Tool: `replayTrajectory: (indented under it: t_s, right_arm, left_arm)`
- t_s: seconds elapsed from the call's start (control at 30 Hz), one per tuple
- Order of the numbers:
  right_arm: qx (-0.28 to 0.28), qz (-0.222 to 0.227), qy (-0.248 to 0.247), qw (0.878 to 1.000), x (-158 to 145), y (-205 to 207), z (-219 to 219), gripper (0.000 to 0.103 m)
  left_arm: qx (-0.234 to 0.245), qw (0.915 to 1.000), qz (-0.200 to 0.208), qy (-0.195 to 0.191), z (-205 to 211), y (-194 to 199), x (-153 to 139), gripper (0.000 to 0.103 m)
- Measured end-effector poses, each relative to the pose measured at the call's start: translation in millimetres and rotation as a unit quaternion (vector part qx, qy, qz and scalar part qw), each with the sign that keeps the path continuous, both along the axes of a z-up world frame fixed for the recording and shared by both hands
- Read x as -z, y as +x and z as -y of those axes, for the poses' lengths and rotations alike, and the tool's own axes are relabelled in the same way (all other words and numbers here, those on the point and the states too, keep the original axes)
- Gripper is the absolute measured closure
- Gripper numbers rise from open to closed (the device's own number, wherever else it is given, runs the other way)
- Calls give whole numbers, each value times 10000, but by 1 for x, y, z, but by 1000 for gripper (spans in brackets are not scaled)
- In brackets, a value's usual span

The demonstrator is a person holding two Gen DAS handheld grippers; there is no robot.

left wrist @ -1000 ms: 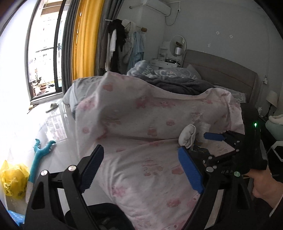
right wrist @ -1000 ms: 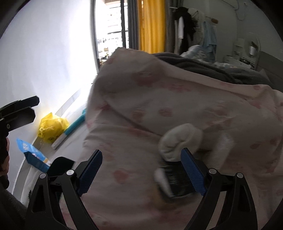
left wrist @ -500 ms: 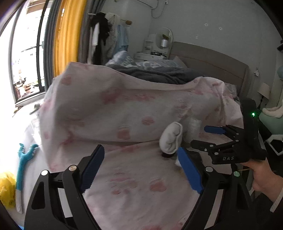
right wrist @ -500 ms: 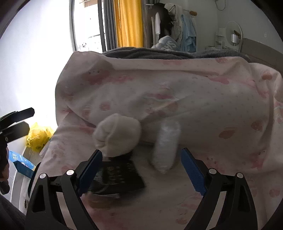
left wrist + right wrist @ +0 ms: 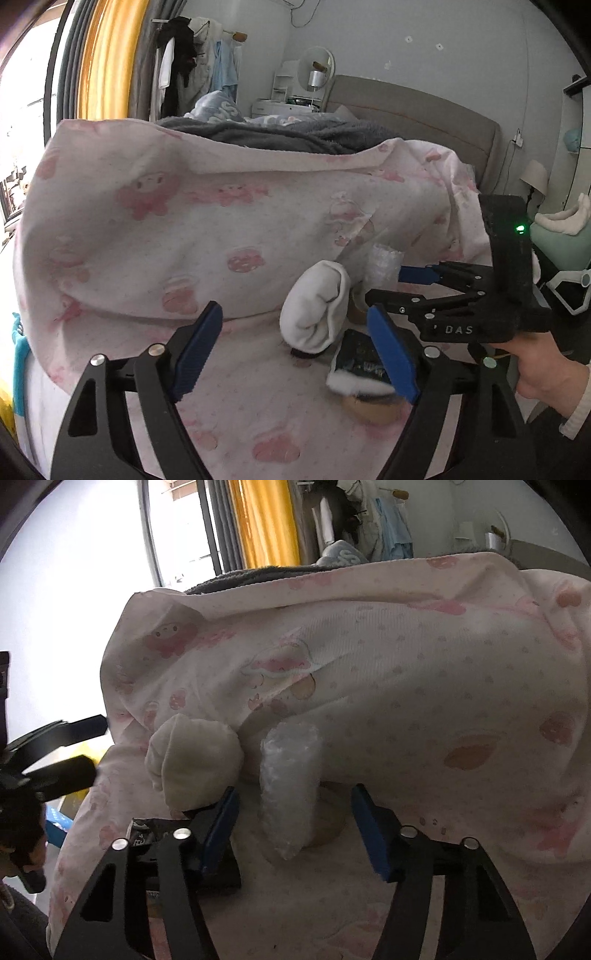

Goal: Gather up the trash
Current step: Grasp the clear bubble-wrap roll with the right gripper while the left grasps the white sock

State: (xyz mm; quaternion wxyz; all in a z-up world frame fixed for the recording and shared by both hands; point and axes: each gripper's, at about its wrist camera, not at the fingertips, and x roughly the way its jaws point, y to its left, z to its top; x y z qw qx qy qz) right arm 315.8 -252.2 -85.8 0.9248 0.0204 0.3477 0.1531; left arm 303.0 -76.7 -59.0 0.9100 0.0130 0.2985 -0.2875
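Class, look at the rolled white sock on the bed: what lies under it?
Under the rolled white sock a dark rounded edge shows, with a black wrapper beside it on the pink quilt. What that dark thing is stays covered.

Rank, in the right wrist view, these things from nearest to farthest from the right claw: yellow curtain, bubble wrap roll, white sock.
1. Bubble wrap roll: between the closing right claw pads.
2. White sock: just left, on the pink quilt.
3. Yellow curtain: far back, by the window.
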Motion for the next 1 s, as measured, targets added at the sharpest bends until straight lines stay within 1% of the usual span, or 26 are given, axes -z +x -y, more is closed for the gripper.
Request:
replayTrajectory:
  t_s: [0.1, 0.2, 0.23, 0.37, 0.43, 0.47, 0.53, 0.7, 0.73, 0.77, 0.8, 1.0]
  right_arm:
    - [-76, 25, 7, 10000, 0, 3, 1, 52]
    - [-144, -22, 13, 9999, 2, 8, 1, 64]
    - [-165, -35, 22, 9999, 3, 9, 2, 72]
    - [-259, -22, 69, 9996, 1, 8, 4, 74]
    - [-296, 30, 101, 9995, -3, 5, 7, 74]
    - [-301, 48, 115, 9995, -4, 4, 8, 74]
    - [-299, 71, 154, 9994, -6, 1, 13, 74]
    - [-239, 64, 303, 9992, -6, -1, 23, 74]
    - [-251, 63, 296, 9992, -7, -1, 22, 74]
    - [-261, 72, 280, 9992, -7, -2, 22, 74]
    - [-272, 87, 269, 9992, -9, -3, 22, 74]
    - [-227, 149, 329, 9991, -19, -7, 19, 74]
  left_arm:
    - [10, 10000, -55, 14, 8, 8, 5, 24]
    - [42, 9999, -107, 8, 17, 14, 9, 25]
    - [56, 9999, -123, 13, 20, 15, 11, 25]
    - [121, 9997, -211, 99, 31, 22, 18, 32]
    - [138, 9994, -288, 91, 36, 26, 22, 37]
    - [142, 9993, -339, 57, 36, 28, 23, 43]
    - [116, 9992, -378, 32, 37, 31, 25, 46]
    - [80, 9989, -460, -52, 35, 35, 26, 62]
    - [74, 9989, -459, -68, 34, 35, 26, 63]
    - [75, 9989, -446, -100, 33, 34, 25, 66]
    - [83, 9990, -419, -117, 32, 32, 23, 68]
    - [-16, 9998, -154, -116, 28, 16, 6, 68]
